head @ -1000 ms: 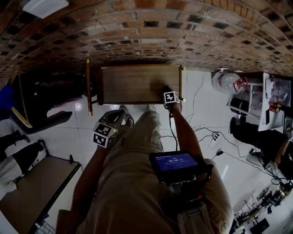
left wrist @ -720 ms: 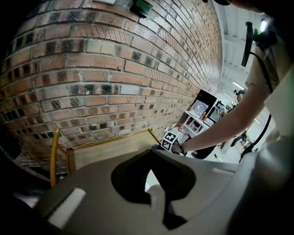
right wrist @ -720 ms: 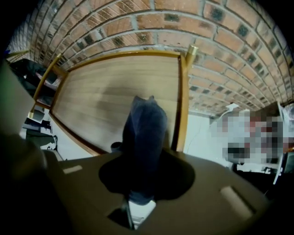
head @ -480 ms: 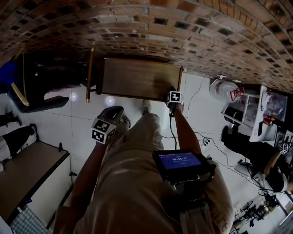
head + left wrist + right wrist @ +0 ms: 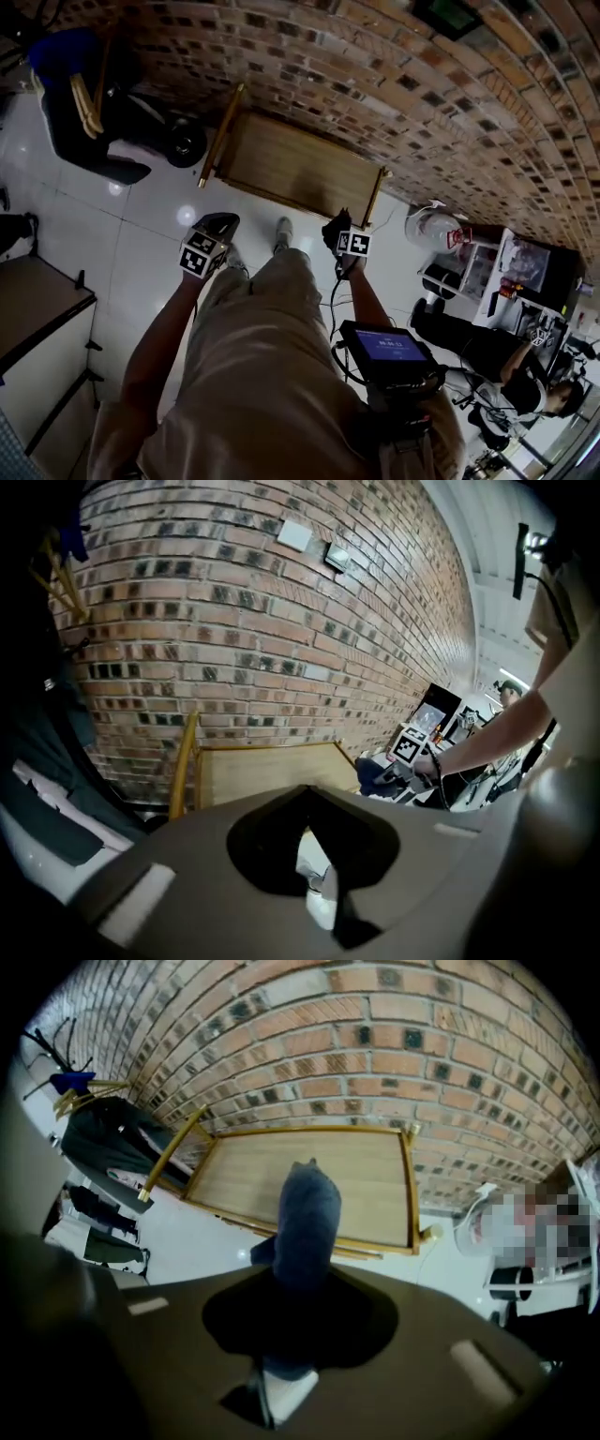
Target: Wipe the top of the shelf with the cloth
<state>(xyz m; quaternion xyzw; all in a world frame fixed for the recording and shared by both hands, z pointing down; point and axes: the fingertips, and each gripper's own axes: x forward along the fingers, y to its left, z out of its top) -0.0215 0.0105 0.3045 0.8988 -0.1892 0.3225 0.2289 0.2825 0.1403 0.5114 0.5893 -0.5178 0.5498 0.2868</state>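
The low wooden shelf top point(image 5: 295, 169) with brass rails stands against the brick wall; it also shows in the left gripper view point(image 5: 267, 771) and the right gripper view point(image 5: 309, 1180). My right gripper point(image 5: 335, 225) is shut on a dark blue cloth point(image 5: 305, 1218), which sticks out past the jaws. It hangs over the floor just off the shelf's front right corner, apart from the top. From the left gripper view, the cloth point(image 5: 375, 778) shows bunched under the marker cube. My left gripper point(image 5: 223, 221) is shut and holds nothing, over the white floor in front of the shelf's left part.
A black chair with dark clothes point(image 5: 103, 122) stands left of the shelf. A white fan point(image 5: 431, 225) and cables lie on the floor to the right. A low table point(image 5: 37, 300) is at the left edge. A person point(image 5: 525, 375) sits at the far right.
My right gripper has lifted the cloth off the shelf's right front area and drawn back toward me. The head view has swung, so the shelf now sits tilted and farther away.
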